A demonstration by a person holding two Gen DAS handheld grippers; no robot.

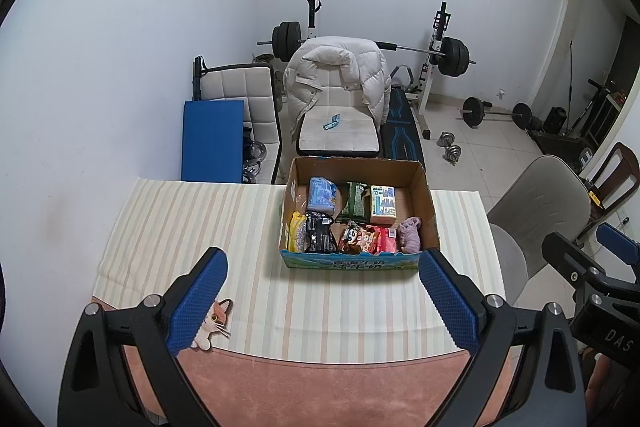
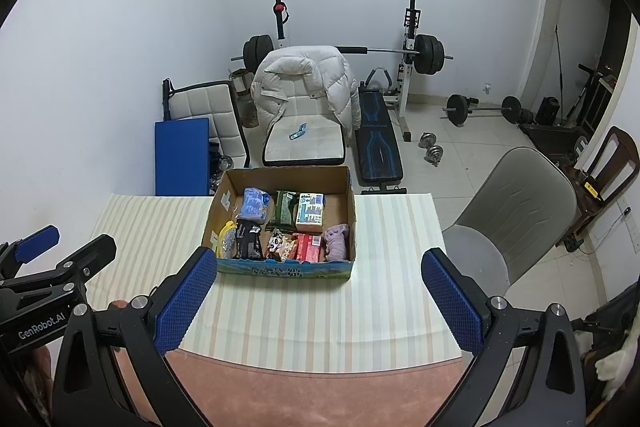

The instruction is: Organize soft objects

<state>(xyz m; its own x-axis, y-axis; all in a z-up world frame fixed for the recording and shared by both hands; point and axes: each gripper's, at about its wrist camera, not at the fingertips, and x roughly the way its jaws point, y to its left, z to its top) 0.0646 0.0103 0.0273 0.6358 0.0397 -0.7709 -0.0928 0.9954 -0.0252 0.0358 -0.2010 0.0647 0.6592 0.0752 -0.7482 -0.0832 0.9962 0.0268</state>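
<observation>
Cardboard box (image 1: 430, 205) sits on striped bench (image 1: 192, 223), long axis left-right, open top up. Packets inside in two rows, long axes mostly running front to back; purple cloth (image 1: 411, 235) in near right corner. Left gripper (image 1: 320, 301) and right gripper (image 2: 318, 301) both wide open, empty, near bench edge.

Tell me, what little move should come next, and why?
Probably move the right gripper forward toward the cardboard box. Both grippers are open, hold nothing and sit short of it, and the soft purple cloth lies at the box's right end, nearest that gripper.
</observation>
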